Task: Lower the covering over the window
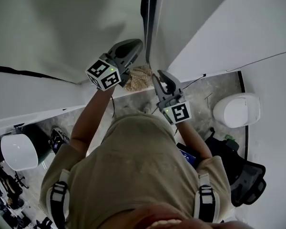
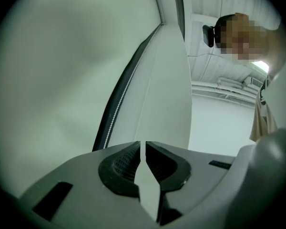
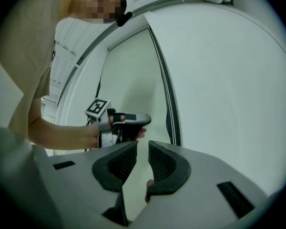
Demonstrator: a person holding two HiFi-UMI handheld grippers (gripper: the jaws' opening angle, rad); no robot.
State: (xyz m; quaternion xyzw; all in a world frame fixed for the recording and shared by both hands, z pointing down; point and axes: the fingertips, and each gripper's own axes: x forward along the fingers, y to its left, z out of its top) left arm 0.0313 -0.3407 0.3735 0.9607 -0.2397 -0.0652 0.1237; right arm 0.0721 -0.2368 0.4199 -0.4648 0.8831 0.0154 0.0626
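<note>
Since neither tool grips the bead chain (image 3: 171, 113) at the centre of the right gripper view, you seem to be at the reaching step. Your left gripper (image 2: 143, 146) is pinched together on nothing, and your right gripper (image 3: 142, 149) is narrowly apart and empty. Next, probably, clamp the chain and pull.

surface: grey mottled floor (image 1: 214, 92) | on it: white round obj (image 1: 238, 109) R side | black bag (image 1: 245, 175) nr it

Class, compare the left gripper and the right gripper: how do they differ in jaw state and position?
The left gripper has shut jaws; the right gripper has them apart. In the head view the left gripper sits higher in the picture than the right gripper. Both are empty, the bead chain beside each, not between its jaws.
</note>
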